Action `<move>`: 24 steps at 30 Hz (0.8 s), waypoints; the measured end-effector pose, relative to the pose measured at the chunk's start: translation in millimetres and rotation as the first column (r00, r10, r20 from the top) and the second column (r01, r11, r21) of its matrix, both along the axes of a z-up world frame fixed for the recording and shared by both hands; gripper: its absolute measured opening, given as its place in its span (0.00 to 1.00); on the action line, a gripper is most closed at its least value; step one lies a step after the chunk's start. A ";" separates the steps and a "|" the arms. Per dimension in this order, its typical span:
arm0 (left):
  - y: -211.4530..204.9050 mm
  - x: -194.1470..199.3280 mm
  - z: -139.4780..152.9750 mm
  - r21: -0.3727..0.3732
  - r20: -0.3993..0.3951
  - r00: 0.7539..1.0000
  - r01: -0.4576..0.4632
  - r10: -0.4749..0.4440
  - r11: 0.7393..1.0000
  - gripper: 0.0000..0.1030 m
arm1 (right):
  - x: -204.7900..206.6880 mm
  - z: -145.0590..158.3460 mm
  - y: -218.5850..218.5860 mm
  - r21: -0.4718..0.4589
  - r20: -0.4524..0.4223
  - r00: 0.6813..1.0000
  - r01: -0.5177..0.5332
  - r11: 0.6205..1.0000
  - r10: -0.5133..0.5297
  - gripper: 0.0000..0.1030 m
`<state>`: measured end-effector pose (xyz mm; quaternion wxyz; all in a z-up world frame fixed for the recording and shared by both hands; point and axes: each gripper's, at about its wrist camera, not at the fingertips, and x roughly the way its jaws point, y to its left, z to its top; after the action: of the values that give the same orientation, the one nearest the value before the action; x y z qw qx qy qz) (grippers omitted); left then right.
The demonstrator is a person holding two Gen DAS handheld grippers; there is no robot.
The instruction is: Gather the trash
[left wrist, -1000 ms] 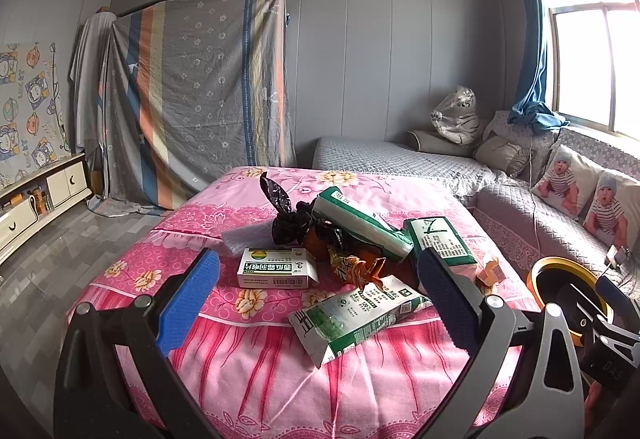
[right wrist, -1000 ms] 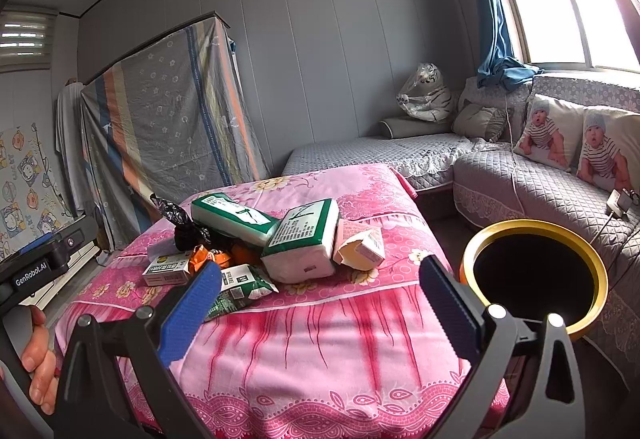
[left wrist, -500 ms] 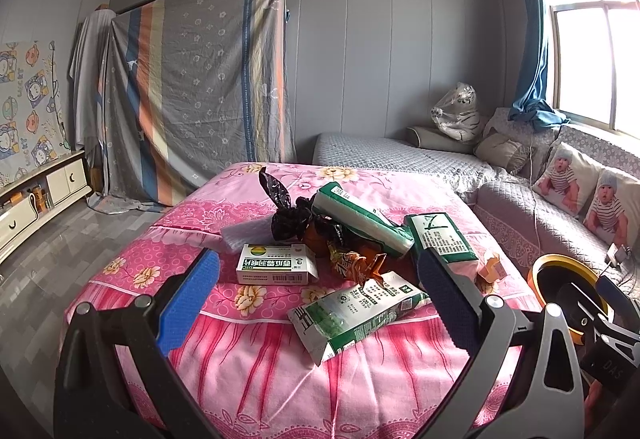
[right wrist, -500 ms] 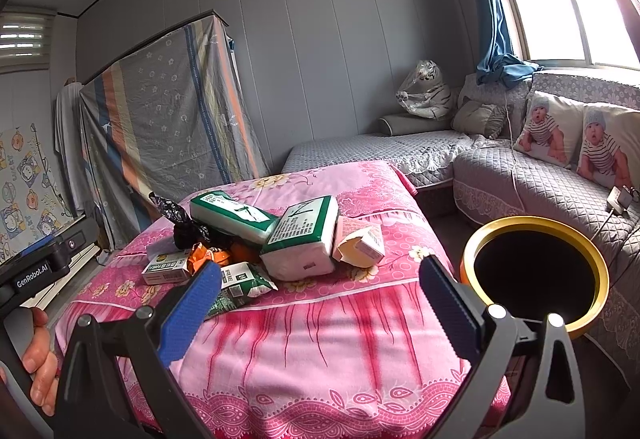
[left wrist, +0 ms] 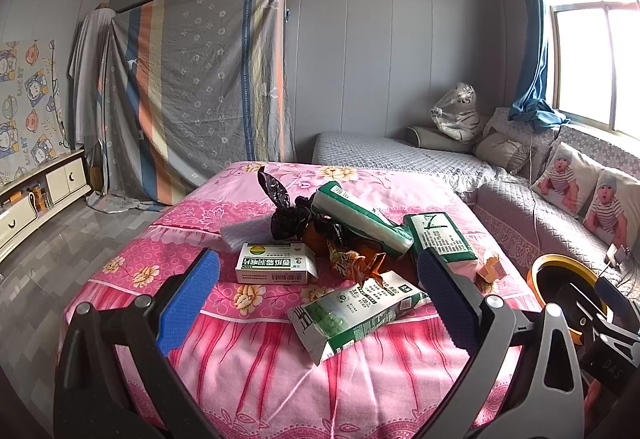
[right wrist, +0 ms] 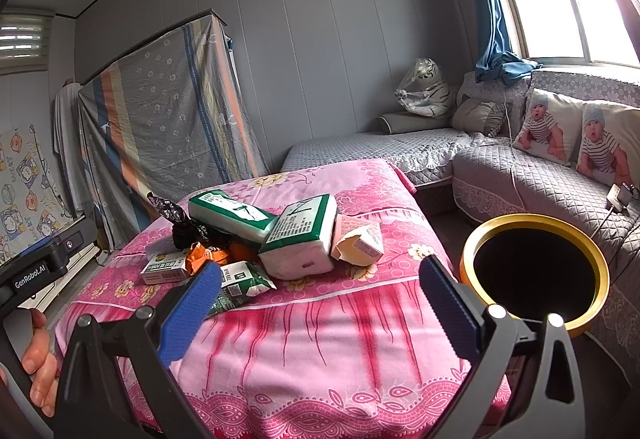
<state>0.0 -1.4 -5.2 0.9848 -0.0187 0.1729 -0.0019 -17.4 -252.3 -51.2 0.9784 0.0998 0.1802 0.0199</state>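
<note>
Several pieces of trash lie in one loose heap on the pink flowered cloth (left wrist: 248,351) that covers the worktop. As landmark I take the white medicine box (left wrist: 276,268), which has green letters and a round coloured mark and lies flat at the left front of the heap.

Just behind the box, a crumpled black plastic bag (left wrist: 286,217) stands up with one twisted ear. Right of the box lies an orange snack wrapper (left wrist: 352,263), wrinkled, and it touches the bag. In front and to the right of the box, a flattened green and white carton (left wrist: 352,315) lies nearest to the cloth's front edge. Behind the wrapper, a long green and white tissue pack (left wrist: 360,217) lies tilted over the heap, and a second, thicker tissue pack (right wrist: 300,239) leans against its right end. Far right of the box, a small open cardboard box (right wrist: 358,245) touches the thick pack.

Beyond the right side of the worktop, well apart from the medicine box, stands a black bin with a gold rim (right wrist: 532,271), its mouth open.

Both grippers hover in front of the worktop. The left gripper (left wrist: 318,293) has its jaws wide and holds nothing. The right gripper (right wrist: 320,293) also has its jaws wide and holds nothing.
</note>
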 end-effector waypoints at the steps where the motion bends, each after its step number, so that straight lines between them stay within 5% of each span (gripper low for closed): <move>1: -0.2 -0.1 -0.2 0.000 0.000 1.000 0.000 0.000 1.000 0.92 | 0.2 0.2 -0.1 0.000 0.000 1.000 0.001 1.000 -0.001 0.93; 24: -1.7 -1.3 1.1 0.000 -0.001 1.000 0.011 -0.011 1.000 0.92 | 1.7 -0.4 -0.5 0.003 0.000 1.000 0.009 1.000 -0.009 0.93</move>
<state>-1.2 -3.1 -4.1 0.9847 -0.0179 0.1734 -0.0075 -15.6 -252.7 -51.6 0.9782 0.1023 0.1799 0.0160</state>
